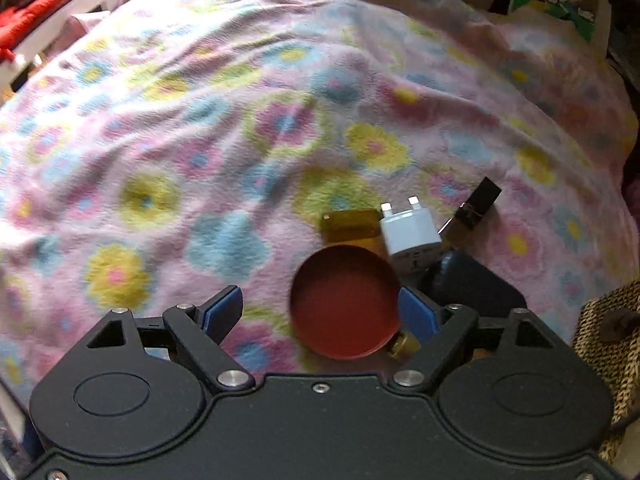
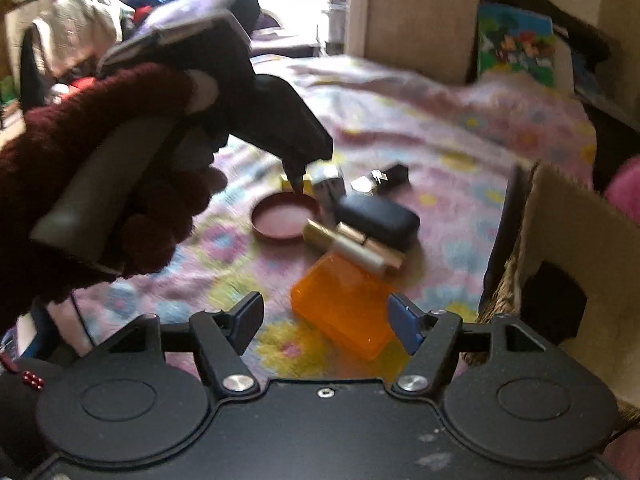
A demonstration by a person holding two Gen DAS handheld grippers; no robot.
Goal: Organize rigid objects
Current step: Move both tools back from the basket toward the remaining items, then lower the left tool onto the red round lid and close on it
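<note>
Left wrist view: the left tongs (image 1: pixel 320 312) stand spread above a flowered blanket (image 1: pixel 200 128) on a bed; the red round lid (image 1: pixel 346 302) lies open side up and empty between the blue pads, beside the right pad, whether touching I cannot tell; behind it lie a yellow-brown block (image 1: pixel 350 226), a white plug adapter (image 1: pixel 410 236) with grey print too small to read, a black-and-silver piece (image 1: pixel 472 212) and a dark case (image 1: pixel 468 280), partly hidden by the tongs; a woven basket (image 1: pixel 608 340) is cut off at the right edge.

Right wrist view: the right tongs (image 2: pixel 326 322) stand spread, pinching nothing; a clear orange box (image 2: pixel 344 312) lies on the blanket just ahead of the right pad, contents not visible; beyond it lie gold tubes (image 2: pixel 356 246), the dark case, the adapter and the red lid; a gloved hand (image 2: pixel 120 184) holds the left tongs over the lid; a cardboard box (image 2: pixel 576 248) stands at right, interior hidden; motion blur softens everything.
</note>
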